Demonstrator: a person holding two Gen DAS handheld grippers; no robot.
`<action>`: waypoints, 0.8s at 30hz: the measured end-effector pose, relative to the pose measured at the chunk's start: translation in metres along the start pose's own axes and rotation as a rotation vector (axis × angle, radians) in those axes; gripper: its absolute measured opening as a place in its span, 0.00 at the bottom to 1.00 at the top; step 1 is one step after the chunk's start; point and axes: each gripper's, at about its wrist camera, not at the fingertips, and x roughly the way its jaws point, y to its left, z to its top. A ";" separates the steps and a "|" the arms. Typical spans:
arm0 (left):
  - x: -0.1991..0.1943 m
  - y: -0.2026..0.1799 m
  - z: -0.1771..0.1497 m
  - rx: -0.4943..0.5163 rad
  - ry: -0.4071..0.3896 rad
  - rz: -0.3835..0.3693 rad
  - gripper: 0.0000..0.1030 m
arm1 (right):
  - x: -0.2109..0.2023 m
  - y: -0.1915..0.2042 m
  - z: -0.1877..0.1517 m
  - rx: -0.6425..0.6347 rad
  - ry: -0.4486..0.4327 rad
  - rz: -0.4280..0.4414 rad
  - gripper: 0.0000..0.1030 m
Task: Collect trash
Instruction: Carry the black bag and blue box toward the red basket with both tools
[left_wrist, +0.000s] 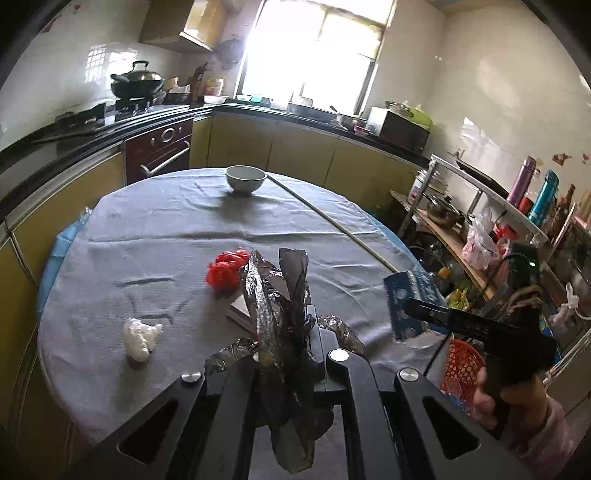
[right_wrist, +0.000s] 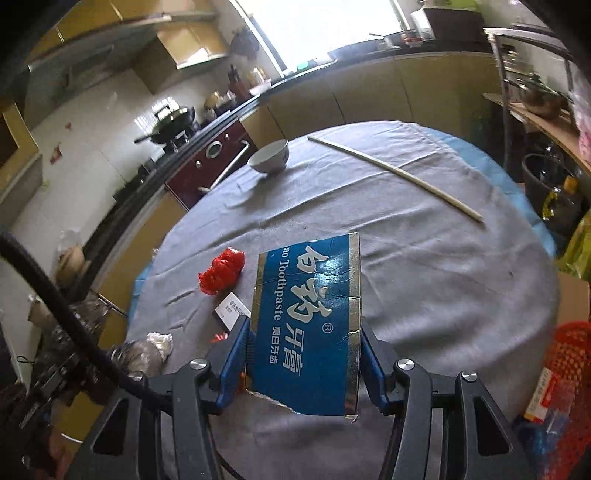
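Above bench (right_wrist: 443, 280): right gripper (right_wrist: 303, 354) clamps flattened toothpaste box (right_wrist: 306, 317) across side edges; light card, crushable, so hold edgewise. Left gripper (left_wrist: 284, 354) shut on black plastic bag (left_wrist: 280, 295); limp, slippery film. Red wrapper (left_wrist: 226, 271), white tissue wad (left_wrist: 142, 338) remain on cloth.

Round grey-clothed table (left_wrist: 166, 229) carries bowl (left_wrist: 246, 178), chopstick (left_wrist: 332, 218), red wrapper (left_wrist: 226, 270), white tissue (left_wrist: 141, 336).
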 end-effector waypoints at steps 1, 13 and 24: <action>-0.001 -0.004 -0.001 0.004 0.001 -0.002 0.04 | -0.008 -0.005 -0.003 0.005 -0.010 0.002 0.57; -0.002 -0.064 -0.013 0.068 0.025 -0.006 0.04 | -0.080 -0.063 -0.035 0.083 -0.102 0.026 0.57; 0.012 -0.109 -0.022 0.124 0.065 0.004 0.04 | -0.106 -0.107 -0.049 0.154 -0.128 0.058 0.57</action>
